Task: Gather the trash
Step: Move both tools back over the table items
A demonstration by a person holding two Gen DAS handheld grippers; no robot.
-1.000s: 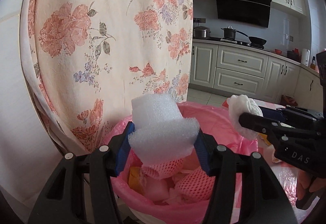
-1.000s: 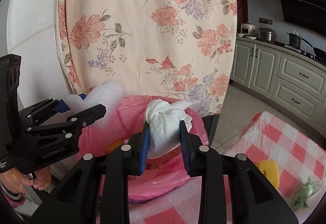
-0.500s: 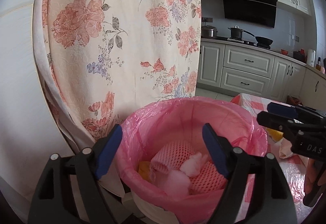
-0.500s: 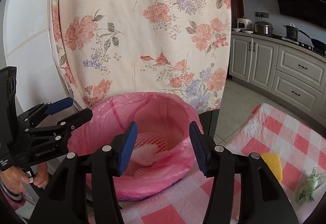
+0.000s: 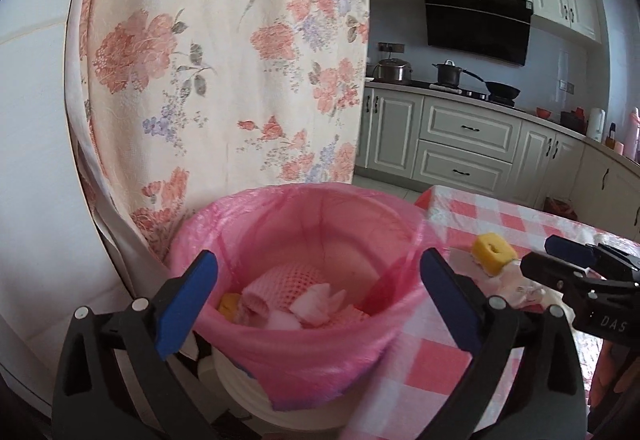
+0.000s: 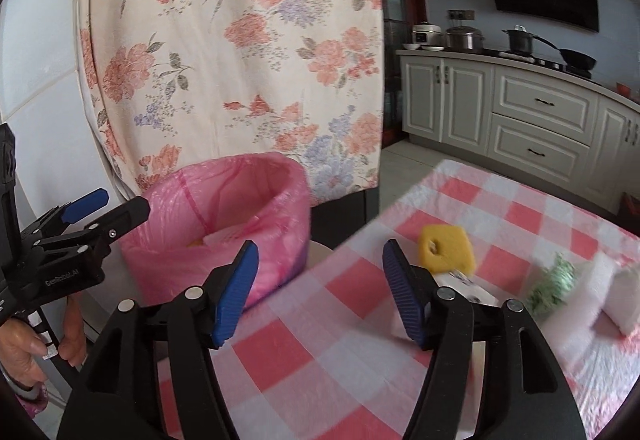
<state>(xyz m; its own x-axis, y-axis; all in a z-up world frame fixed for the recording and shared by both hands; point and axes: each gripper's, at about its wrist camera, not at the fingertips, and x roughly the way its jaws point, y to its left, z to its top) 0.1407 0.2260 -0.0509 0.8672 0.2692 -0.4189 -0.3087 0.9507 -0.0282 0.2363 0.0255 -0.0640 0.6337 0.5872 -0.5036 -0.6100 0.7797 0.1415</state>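
1. Only the left wrist view looks down into the pink-lined trash bin — inside lie pink foam netting, white foam pieces and a yellow scrap.
2. Only the right wrist view shows the checked tablecloth in full, with a yellow sponge, a green wrapper and a white foam block lying on it, well apart from the bin.
3. The left gripper has just been opening; its jaws stand spread wide with nothing between them.
4. The right gripper has likewise just been opening — jaws apart, empty, over the tablecloth beside the bin.
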